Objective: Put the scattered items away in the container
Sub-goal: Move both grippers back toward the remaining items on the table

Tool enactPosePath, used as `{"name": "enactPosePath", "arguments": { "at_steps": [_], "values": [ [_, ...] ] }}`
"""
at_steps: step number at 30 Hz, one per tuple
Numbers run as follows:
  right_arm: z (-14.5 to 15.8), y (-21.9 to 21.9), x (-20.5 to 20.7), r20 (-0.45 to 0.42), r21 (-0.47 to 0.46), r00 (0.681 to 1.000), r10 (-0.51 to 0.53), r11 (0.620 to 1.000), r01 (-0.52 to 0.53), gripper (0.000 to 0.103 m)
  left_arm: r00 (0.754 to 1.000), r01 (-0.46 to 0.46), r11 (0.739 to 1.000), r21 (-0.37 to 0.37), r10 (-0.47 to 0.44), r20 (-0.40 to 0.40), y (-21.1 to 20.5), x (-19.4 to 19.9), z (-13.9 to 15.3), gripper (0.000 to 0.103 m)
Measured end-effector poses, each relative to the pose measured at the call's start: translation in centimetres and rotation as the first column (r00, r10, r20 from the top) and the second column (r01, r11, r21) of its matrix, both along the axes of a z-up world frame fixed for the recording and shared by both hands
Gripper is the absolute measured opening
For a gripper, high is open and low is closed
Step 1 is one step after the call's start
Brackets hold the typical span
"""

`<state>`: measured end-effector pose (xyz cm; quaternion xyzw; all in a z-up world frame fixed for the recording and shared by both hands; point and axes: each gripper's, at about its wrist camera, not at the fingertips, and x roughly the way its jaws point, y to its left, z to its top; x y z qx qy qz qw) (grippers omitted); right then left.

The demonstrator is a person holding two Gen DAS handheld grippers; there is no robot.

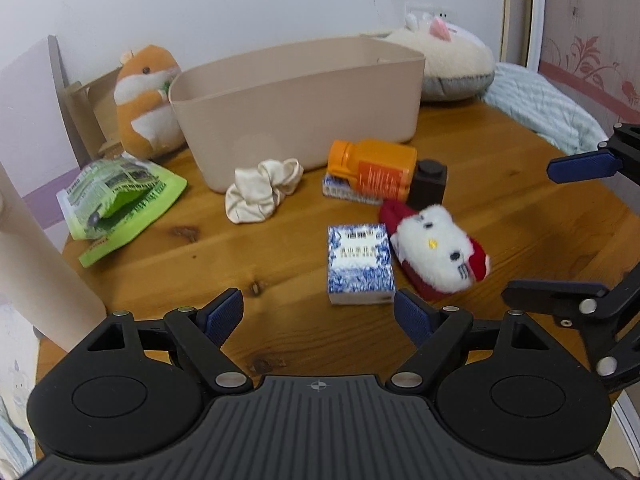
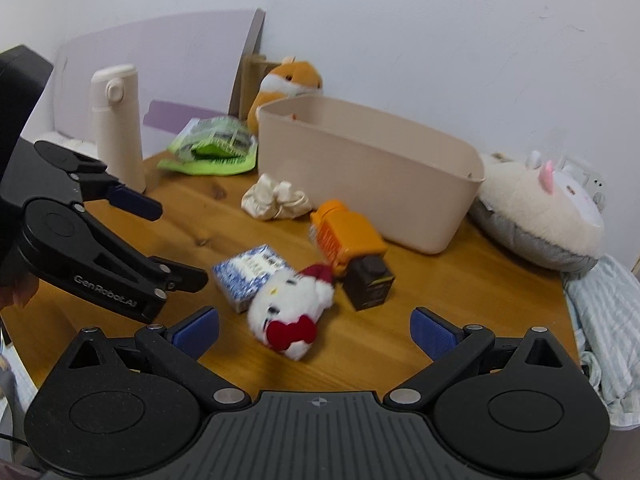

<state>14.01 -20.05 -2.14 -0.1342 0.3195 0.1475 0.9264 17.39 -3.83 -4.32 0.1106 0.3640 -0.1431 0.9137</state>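
Note:
A beige plastic tub [image 1: 304,96] [image 2: 372,168] stands at the back of the wooden table. In front of it lie a cream scrunchie [image 1: 262,190] [image 2: 276,196], an orange bottle [image 1: 372,168] [image 2: 344,236], a black box [image 1: 428,184] [image 2: 368,280], a blue-and-white box [image 1: 360,264] [image 2: 250,272] and a white cat plush with a red bow [image 1: 436,254] [image 2: 290,316]. My left gripper [image 1: 318,320] is open and empty, just short of the blue-and-white box; it also shows in the right wrist view [image 2: 168,244]. My right gripper [image 2: 314,334] is open and empty, just short of the cat plush; it also shows in the left wrist view [image 1: 564,228].
An orange hamster plush [image 1: 146,100] [image 2: 286,84] and a green packet [image 1: 120,200] [image 2: 208,146] lie left of the tub. A cream rabbit plush [image 1: 448,60] [image 2: 540,208] and striped cloth [image 1: 540,104] [image 2: 604,328] lie right. A cream flask [image 2: 118,124] stands at the table's left edge.

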Motion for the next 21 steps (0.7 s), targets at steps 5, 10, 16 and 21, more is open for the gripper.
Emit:
{"name": "enactPosePath", "arguments": {
  "at_steps": [5, 10, 16, 21],
  "values": [
    [-1.9, 0.6, 1.1, -0.029, -0.035, 1.0, 0.001, 0.999, -0.003, 0.103, 0.999, 0.008, 1.0, -0.027, -0.01, -0.047, -0.1, 0.7, -1.1, 0.084],
    [-3.5, 0.5, 2.2, -0.062, -0.022, 0.998, 0.006, 1.0, -0.008, 0.102, 0.998, 0.018, 0.999, -0.036, -0.02, -0.06, -0.8, 1.4, -1.5, 0.084],
    [-4.5, 0.2, 3.6, -0.071, -0.021, 0.997, -0.019, 1.0, 0.017, 0.099, 0.997, 0.008, 0.999, -0.043, -0.012, -0.073, -1.1, 2.8, -2.1, 0.084],
    [-5.0, 0.0, 4.5, -0.075, -0.018, 0.997, -0.023, 1.0, 0.022, 0.097, 0.996, -0.003, 0.998, -0.057, -0.002, -0.09, -1.1, 4.1, -2.8, 0.084]
  ]
}}
